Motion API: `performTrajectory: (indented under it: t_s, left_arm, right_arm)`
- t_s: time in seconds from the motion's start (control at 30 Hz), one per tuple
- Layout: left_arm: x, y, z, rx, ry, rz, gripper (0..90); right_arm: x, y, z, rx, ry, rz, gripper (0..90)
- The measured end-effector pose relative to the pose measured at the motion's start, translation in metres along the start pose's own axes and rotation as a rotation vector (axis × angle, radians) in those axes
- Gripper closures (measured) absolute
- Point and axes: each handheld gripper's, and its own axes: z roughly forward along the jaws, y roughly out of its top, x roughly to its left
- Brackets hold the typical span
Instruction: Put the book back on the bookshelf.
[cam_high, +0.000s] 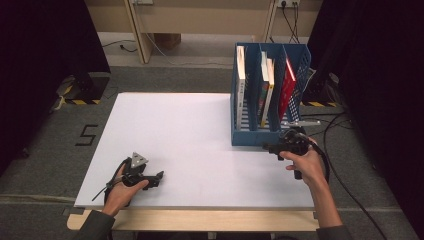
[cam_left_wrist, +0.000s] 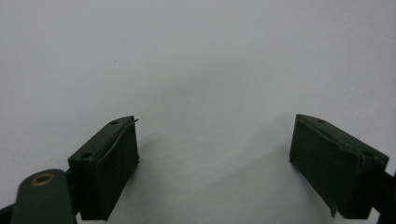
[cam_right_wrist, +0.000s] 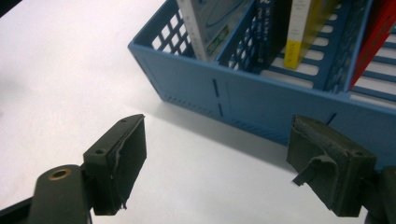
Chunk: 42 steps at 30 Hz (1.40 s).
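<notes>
A white table (cam_high: 190, 145) carries a blue file rack (cam_high: 250, 137) at its far right, divided into three upright compartments; in the high view the left compartment holds a white book (cam_high: 241, 80) standing against its left wall, the middle one holds two books side by side, one white-spined and one with a yellow band (cam_high: 267, 92), and the right one holds a red book (cam_high: 287, 87) leaning slightly; the right gripper (cam_high: 267, 147) sits just in front of the rack's near wall, close to its right-hand corner, held level in the person's right hand (cam_high: 305, 162) with its cable looping off to the right; in the right gripper view its jaws stand wide apart with nothing between them, bare table beneath and the rack's blue front wall (cam_right_wrist: 261, 100) just ahead, the worn pad (cam_right_wrist: 317, 170) on one jaw frayed at its edge; the left gripper (cam_high: 159, 176) rests low over the near left part of the table, well apart from the rack, gripped by the left hand (cam_high: 120, 192), its grey three-cornered plate (cam_high: 138, 161) facing up; in the left gripper view its jaws are also apart, with only the plain white surface (cam_left_wrist: 201, 70) between and ahead of them.
</notes>
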Motion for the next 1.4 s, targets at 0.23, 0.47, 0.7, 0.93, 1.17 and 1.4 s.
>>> performTrajectory:
  t_s: [0.23,0.47,0.7,0.93,1.17,1.4]
  left_arm:
    - [0.000,0.000,0.000,0.001,-0.002,-0.002,14.2]
    - [0.001,0.000,0.000,0.000,-0.003,-0.002,14.2]
    - [0.001,0.000,0.000,0.003,-0.004,0.000,14.1]
    - [0.001,0.000,0.000,0.003,-0.007,0.000,14.1]
    - [0.001,0.000,0.000,0.003,-0.007,0.001,14.1]
    - [0.001,0.000,0.000,0.003,-0.008,0.001,14.1]
  right_arm:
    - [0.007,-0.012,0.002,0.000,0.007,-0.001,20.2]
    - [0.016,-0.025,0.009,0.003,0.017,-0.001,18.8]
    - [0.022,-0.042,0.024,0.042,0.038,-0.001,17.1]
    - [0.028,-0.058,0.042,0.108,0.023,-0.015,16.7]
    - [0.031,-0.069,0.051,0.148,-0.006,-0.038,16.6]
    - [0.036,-0.076,0.054,0.157,-0.059,-0.108,16.1]
